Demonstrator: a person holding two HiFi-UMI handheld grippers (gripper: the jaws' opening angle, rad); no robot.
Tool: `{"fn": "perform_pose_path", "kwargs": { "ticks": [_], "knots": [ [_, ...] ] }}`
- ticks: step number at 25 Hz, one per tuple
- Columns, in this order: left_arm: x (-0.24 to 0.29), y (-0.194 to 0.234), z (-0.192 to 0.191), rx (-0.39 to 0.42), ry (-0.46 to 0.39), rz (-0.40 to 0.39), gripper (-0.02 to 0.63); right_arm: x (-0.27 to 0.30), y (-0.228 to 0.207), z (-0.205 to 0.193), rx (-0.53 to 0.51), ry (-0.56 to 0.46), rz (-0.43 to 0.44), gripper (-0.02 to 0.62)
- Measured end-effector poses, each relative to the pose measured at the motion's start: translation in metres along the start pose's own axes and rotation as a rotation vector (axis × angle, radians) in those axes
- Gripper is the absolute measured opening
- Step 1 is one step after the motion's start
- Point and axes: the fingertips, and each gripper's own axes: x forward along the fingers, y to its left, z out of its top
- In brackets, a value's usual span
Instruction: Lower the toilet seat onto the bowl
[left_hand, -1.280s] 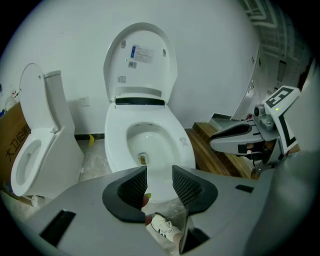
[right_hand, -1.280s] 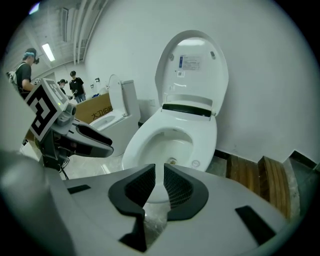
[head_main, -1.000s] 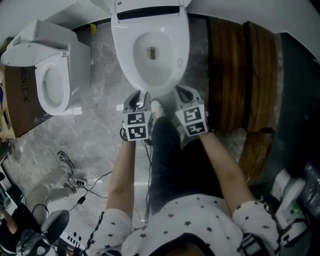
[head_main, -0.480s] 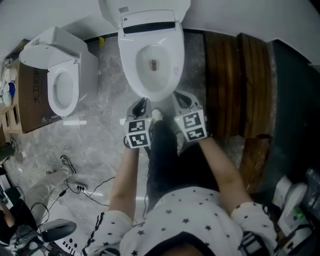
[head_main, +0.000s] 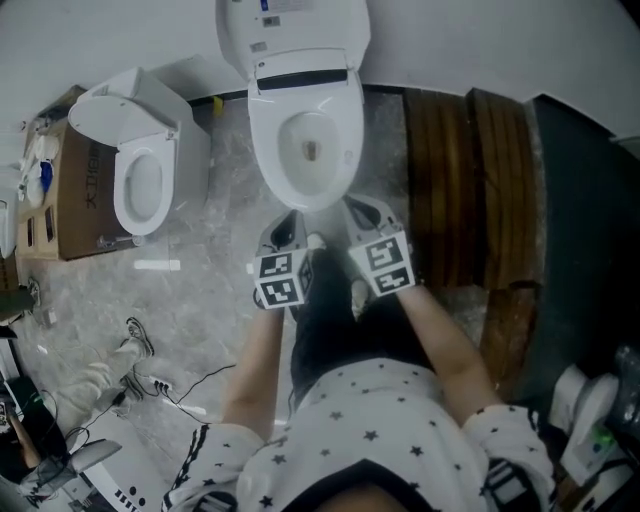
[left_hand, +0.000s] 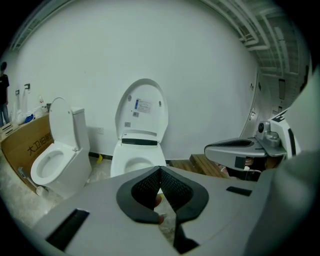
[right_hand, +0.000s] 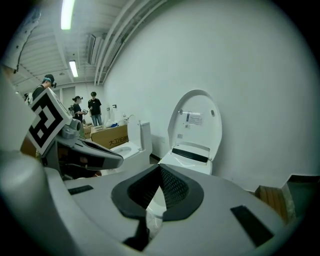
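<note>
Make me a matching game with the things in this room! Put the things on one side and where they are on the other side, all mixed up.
Things:
1. white toilet with a sticker on its raised lid
2. white toilet with a tank
3. brown cardboard box
4. dark wooden slat boards

Places, as seen in the head view:
A. at the far left edge
B. right of the middle toilet
C. in the middle, at the top
D. between the box and the middle toilet

Pairs: 1-C, 2-D, 3-A, 4-B.
</note>
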Motion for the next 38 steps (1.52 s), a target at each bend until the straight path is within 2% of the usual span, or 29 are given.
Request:
{"fn": "perform_pose_path", "kwargs": {
  "ticks": [7,22,27,33,38],
  "knots": [
    [-0.036,-0.024,0.004,-0.042,-0.029,0.002,-0.002,-0.044,0.008,0.008,-0.001,-0.039,0.014,0.008],
    [-0.118,-0.077,0.017,0.014,-0.116,-0.027,-0.002,-0.129,0.040,0.040,-0.004,-0.161,0.072,0.008],
    [-0.138,-0.083,0.015,0.037,-0.148,-0.029,-0.001,-0.151,0.056,0.044,-0.004,-0.196,0.094,0.008],
    [-0.161,-0.083,0.010,0.013,-0.172,-0.018,-0.002,-0.174,0.069,0.043,0.008,-0.222,0.100,0.008],
    [-0.176,-0.082,0.011,0.024,-0.192,-0.010,0.000,-0.184,0.072,0.044,-0.008,-0.245,0.093,0.008]
  ]
}}
